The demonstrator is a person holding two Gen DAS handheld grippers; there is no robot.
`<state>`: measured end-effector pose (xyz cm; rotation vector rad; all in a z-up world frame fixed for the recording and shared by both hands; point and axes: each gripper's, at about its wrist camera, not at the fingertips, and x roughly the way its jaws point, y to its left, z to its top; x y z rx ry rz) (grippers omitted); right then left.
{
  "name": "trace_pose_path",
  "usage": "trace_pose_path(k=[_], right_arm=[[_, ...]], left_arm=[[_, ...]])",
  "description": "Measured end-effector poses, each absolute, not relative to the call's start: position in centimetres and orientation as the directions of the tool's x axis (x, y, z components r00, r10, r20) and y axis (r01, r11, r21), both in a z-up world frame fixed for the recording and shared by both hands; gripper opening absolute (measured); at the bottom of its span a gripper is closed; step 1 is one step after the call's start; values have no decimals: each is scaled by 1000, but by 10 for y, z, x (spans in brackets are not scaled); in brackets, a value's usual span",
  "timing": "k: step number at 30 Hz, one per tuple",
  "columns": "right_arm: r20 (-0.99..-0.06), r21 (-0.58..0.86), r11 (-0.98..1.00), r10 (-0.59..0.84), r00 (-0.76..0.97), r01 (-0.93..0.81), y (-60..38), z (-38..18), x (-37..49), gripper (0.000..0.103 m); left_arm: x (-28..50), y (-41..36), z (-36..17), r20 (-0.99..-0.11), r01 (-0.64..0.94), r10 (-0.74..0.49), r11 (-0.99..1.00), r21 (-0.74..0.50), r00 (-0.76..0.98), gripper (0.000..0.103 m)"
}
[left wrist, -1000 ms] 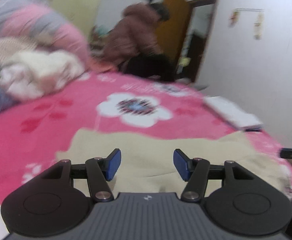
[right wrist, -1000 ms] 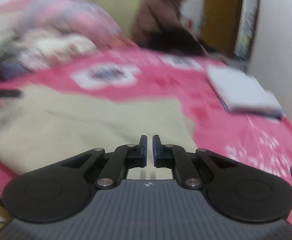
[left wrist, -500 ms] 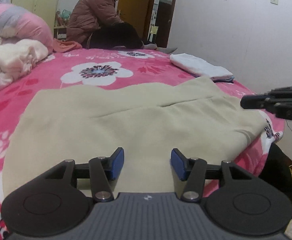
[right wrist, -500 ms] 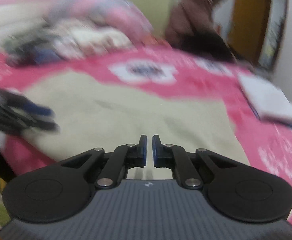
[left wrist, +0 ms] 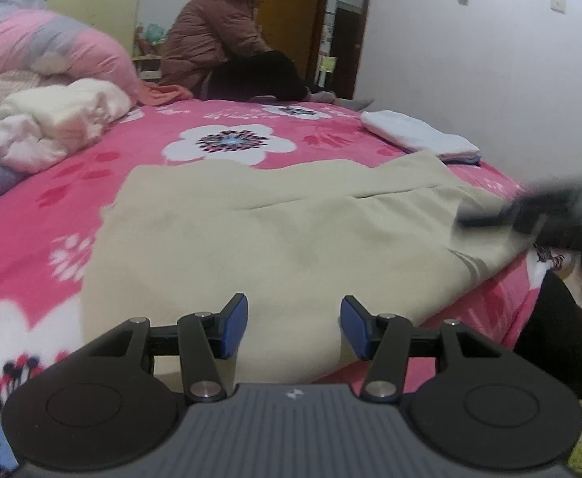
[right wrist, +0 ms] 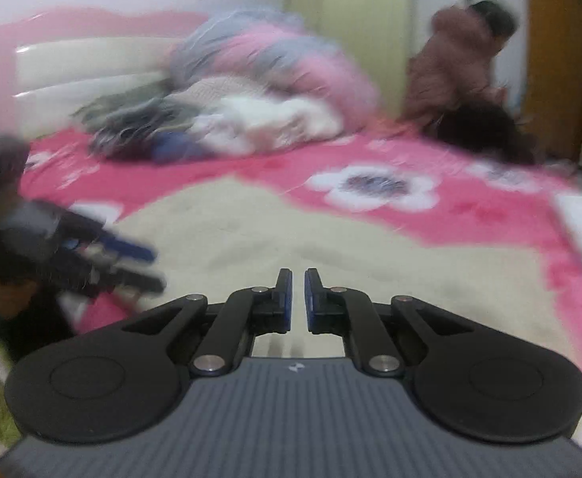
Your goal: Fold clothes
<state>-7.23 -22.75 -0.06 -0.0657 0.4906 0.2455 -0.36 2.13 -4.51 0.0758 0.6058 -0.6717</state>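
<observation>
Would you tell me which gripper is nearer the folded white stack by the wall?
Right. The right gripper hovers at the beige garment's corner just before the white stack; the left gripper sits farther back.

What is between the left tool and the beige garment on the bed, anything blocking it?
Nothing visible. The left tool is open just above the near edge of the beige garment, which lies flat on the pink bedspread. The right tool sits off at the garment's right edge.
</observation>
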Motion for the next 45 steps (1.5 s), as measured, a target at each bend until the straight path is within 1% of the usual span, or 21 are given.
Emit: trace_pose_path(k=[2, 5, 7, 10, 13, 16, 17, 20, 22, 24, 25, 28, 31, 32, 33, 36, 39, 41, 44, 45], right_arm=[[-603, -5, 974, 176, 778, -224, -225, -41, -55, 4], [-601, -12, 979, 156, 784, -204, -219, -24, -50, 4], [-531, -36, 978, 156, 833, -207, -212, -1, -55, 6], [-478, -12, 961, 238, 845, -277, -203, 3, -56, 6], [-588, -55, 954, 207, 782, -293, -196, -43, -39, 5], [-600, -71, 958, 182, 779, -279, -187, -21, -32, 6], [-568, -70, 958, 191, 800, -278, -184, -8, -35, 6], [-450, -6, 923, 341, 825, -385, -173, 15, -49, 6], [-485, -34, 907, 351, 801, -419, -161, 5, -40, 6], [-622, -36, 901, 317, 715, -431, -151, -33, -22, 6], [-607, -40, 905, 314, 730, -423, -149, -41, -21, 6], [-614, -83, 900, 292, 734, -427, -136, -11, -17, 6], [-495, -30, 863, 426, 757, -504, -129, 20, -27, 6], [-478, -22, 850, 454, 752, -527, -124, 21, -29, 6], [-492, -24, 838, 464, 737, -544, -117, 14, -27, 6], [-626, -65, 833, 395, 673, -549, -90, -36, -8, 5], [-624, -141, 816, 367, 690, -561, -76, -20, -11, 5], [-548, -143, 798, 429, 718, -585, -74, 6, -18, 5], [-519, -109, 781, 484, 705, -616, -66, 0, -12, 5], [-546, -99, 784, 473, 691, -613, -62, -17, -6, 6]], left_arm=[[-4, 27, -46, -557, 582, -540, 804, -121, 630, 53], [-5, 38, -45, -553, 564, -534, 815, -134, 640, 53], [-6, 44, -46, -548, 557, -533, 819, -141, 645, 53], [-8, 48, -46, -539, 548, -532, 823, -150, 653, 53], [-11, 55, -43, -534, 530, -528, 831, -167, 660, 54], [-16, 73, -39, -526, 497, -509, 849, -178, 681, 56], [-17, 81, -38, -523, 484, -509, 853, -198, 684, 57], [-20, 103, -41, -529, 438, -498, 865, -246, 687, 57], [-21, 114, -46, -538, 403, -481, 876, -264, 692, 57], [-20, 124, -50, -547, 371, -468, 884, -284, 694, 57], [-20, 128, -51, -550, 358, -464, 886, -297, 694, 56], [-20, 138, -51, -530, 338, -475, 878, -339, 702, 56], [-21, 145, -52, -511, 319, -475, 874, -366, 716, 55], [-22, 147, -52, -505, 311, -471, 875, -371, 723, 55], [-22, 150, -51, -498, 302, -471, 873, -383, 729, 55], [-24, 161, -50, -473, 274, -472, 861, -428, 744, 55], [-27, 173, -48, -449, 250, -468, 851, -463, 761, 55], [-27, 178, -49, -438, 232, -464, 843, -485, 770, 55], [-28, 183, -50, -430, 211, -458, 835, -508, 778, 55], [-28, 184, -49, -428, 209, -458, 834, -511, 779, 55]])
